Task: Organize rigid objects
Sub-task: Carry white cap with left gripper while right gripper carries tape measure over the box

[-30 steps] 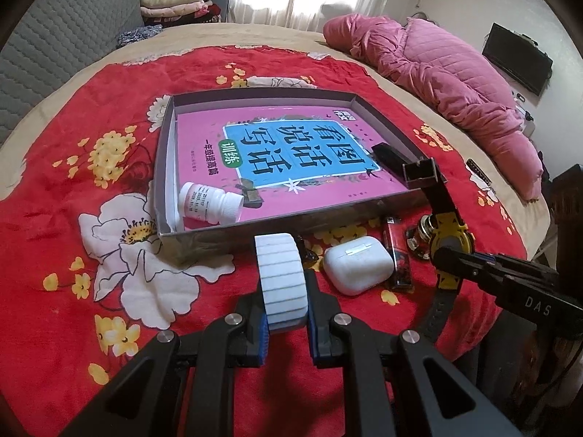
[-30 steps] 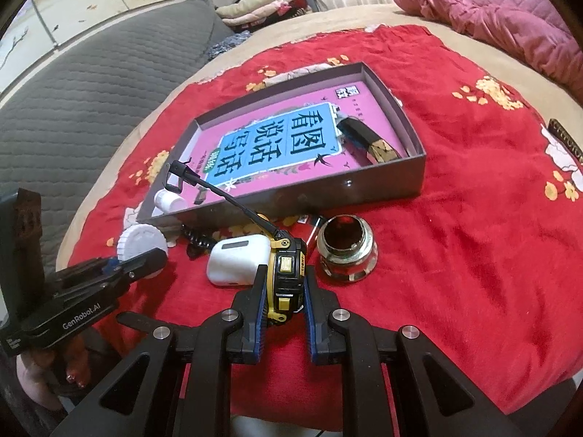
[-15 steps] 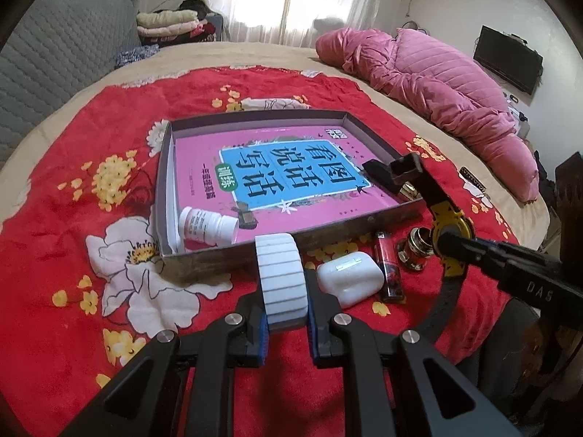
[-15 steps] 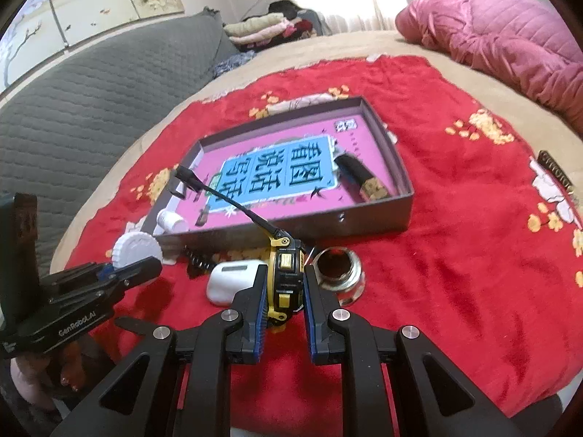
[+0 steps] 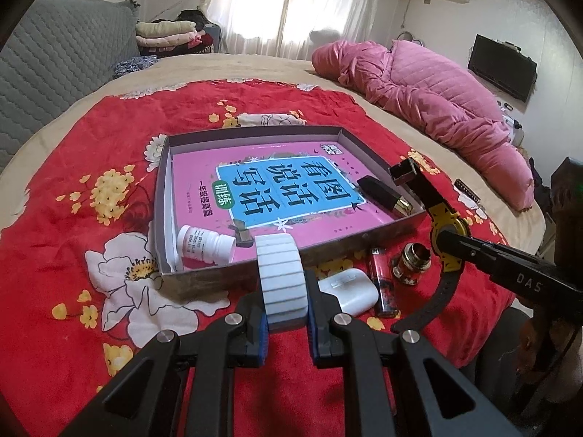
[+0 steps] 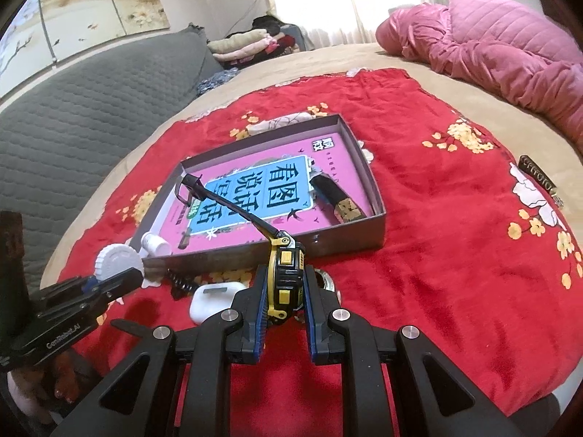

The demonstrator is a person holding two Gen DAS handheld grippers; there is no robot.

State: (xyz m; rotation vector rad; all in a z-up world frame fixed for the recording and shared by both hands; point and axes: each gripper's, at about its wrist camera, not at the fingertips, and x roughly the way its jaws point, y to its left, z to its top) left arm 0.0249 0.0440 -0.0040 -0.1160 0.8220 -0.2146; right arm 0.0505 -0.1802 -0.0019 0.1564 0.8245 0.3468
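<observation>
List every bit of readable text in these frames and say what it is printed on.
"看图说话写话" and "训练": cover of the pink book lying in the gray box.
"DAS": arm of the right tool.
"GenRobot.AI": body of the left tool.
White pill bottle label: too small to read.

The blanket [image 5: 91,153] is soft red cloth with a plush nap. The box [image 5: 328,251] looks like matt grey cardboard, the book [image 5: 284,189] inside glossy paper. The earbud case [image 5: 351,291] is smooth white plastic; the ring [image 5: 413,262] is shiny metal.

Both tools have risen and pulled back; the watch [image 6: 286,284] now hangs higher over the box [image 6: 346,242]
</observation>
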